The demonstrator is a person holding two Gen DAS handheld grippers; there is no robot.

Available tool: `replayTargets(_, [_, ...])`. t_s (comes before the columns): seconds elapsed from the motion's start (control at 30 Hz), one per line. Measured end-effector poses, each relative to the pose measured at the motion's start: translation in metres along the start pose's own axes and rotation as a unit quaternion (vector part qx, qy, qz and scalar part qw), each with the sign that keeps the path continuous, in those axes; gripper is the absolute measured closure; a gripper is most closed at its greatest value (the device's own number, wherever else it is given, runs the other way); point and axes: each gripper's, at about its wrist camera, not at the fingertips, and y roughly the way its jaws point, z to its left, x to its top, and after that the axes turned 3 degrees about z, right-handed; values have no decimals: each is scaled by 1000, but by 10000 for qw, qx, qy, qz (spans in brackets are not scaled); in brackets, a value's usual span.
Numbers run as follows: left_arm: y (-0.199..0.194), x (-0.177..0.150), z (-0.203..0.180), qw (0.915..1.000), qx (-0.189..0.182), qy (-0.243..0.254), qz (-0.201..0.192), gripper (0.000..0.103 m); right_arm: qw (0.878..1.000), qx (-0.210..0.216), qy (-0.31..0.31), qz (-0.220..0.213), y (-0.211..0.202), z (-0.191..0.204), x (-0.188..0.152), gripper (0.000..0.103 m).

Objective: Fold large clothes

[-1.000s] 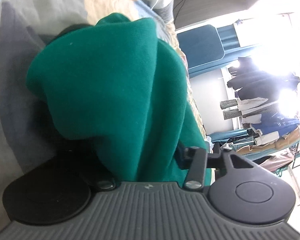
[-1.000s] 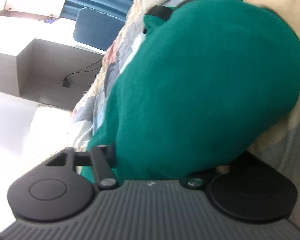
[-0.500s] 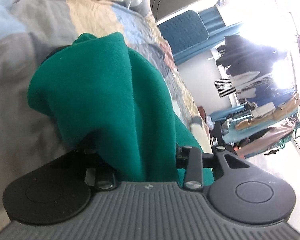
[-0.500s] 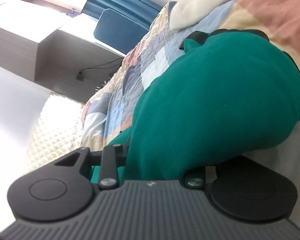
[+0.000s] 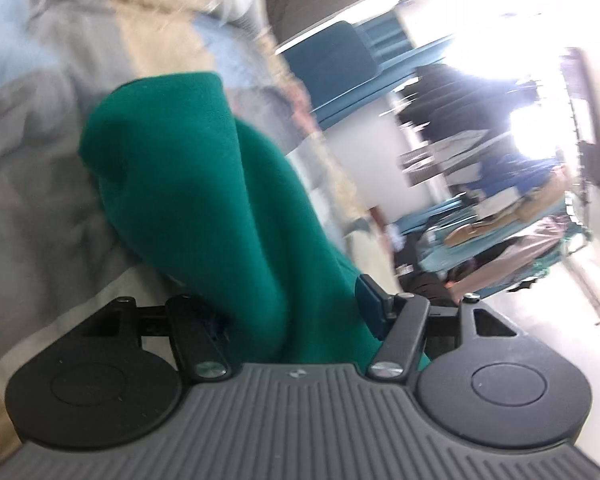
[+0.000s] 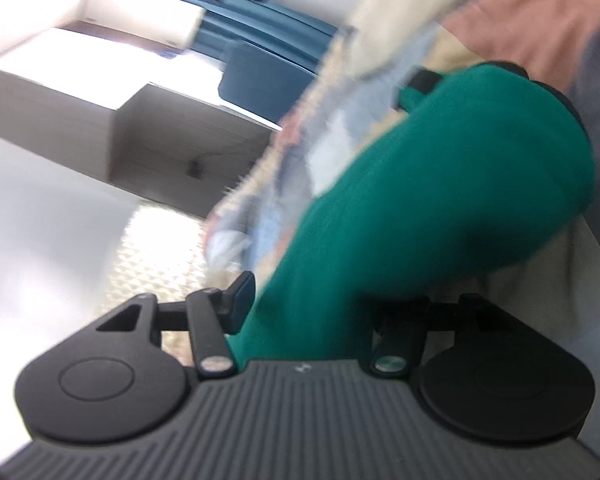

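A green garment (image 5: 204, 200) is draped over my left gripper (image 5: 160, 112), hiding its fingertips. The jaws are opening with the cloth between them, and a dark gap shows beside the left finger (image 5: 196, 332). In the right wrist view the same green garment (image 6: 440, 200) hangs over my right gripper (image 6: 488, 84). Its jaws are opening too, with the cloth loose between them. Two black fingertips (image 6: 424, 80) peek out past the cloth's far edge. Both grippers hover above the patchwork quilt (image 5: 28, 200) on the bed.
The quilt (image 6: 540, 20) has grey, cream, blue and pink patches. A blue chair (image 5: 332, 56) stands beyond the bed, and it also shows as a blue chair (image 6: 260, 76) on the right. A crowded clothes rack (image 5: 500, 200) stands by a bright window. A pale cabinet (image 6: 100, 100) lines the wall.
Both grippers have risen and drawn back with the green cloth, so more of the bed and room shows. The jaws of both now stand wider apart around the fabric.
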Motion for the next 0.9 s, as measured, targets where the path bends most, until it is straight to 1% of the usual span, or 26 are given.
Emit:
replayTargets(0.07, [-2,3,-4,9998,-132,79,-111,35,9996,159,-190,-127,2,7,5,40])
replayTargets(0.13, [2,8,-8,9994,-172,226,-190,34,9988,188,-392,-228,9,14,13,40])
replayTargets(0.27, [16,19,-21,9986,-134,466,-232,33,9968,46,-759,-255,31,27,31,40])
replayTargets(0.37, [33,33,-33,9967,-68,760,-276,32,9941,-115,-1055,-238,42,36,40,40])
replayTargets(0.5, [56,48,-41,9920,75,1194,-399,30,9878,-339,-1509,-159,55,43,51,40])
replayTargets(0.6, [78,60,-49,9855,177,1615,-488,29,9803,-500,-1909,-114,69,50,62,40])
replayTargets(0.7, [108,72,-53,9789,416,1954,-434,29,9685,-731,-2381,-51,92,55,71,40])
replayTargets(0.8, [141,87,-50,9735,575,2194,-292,29,9549,-931,-2815,120,120,54,78,41])
replayTargets(0.9, [176,103,-45,9684,761,2374,-61,29,9423,-1080,-3147,372,150,50,83,41])
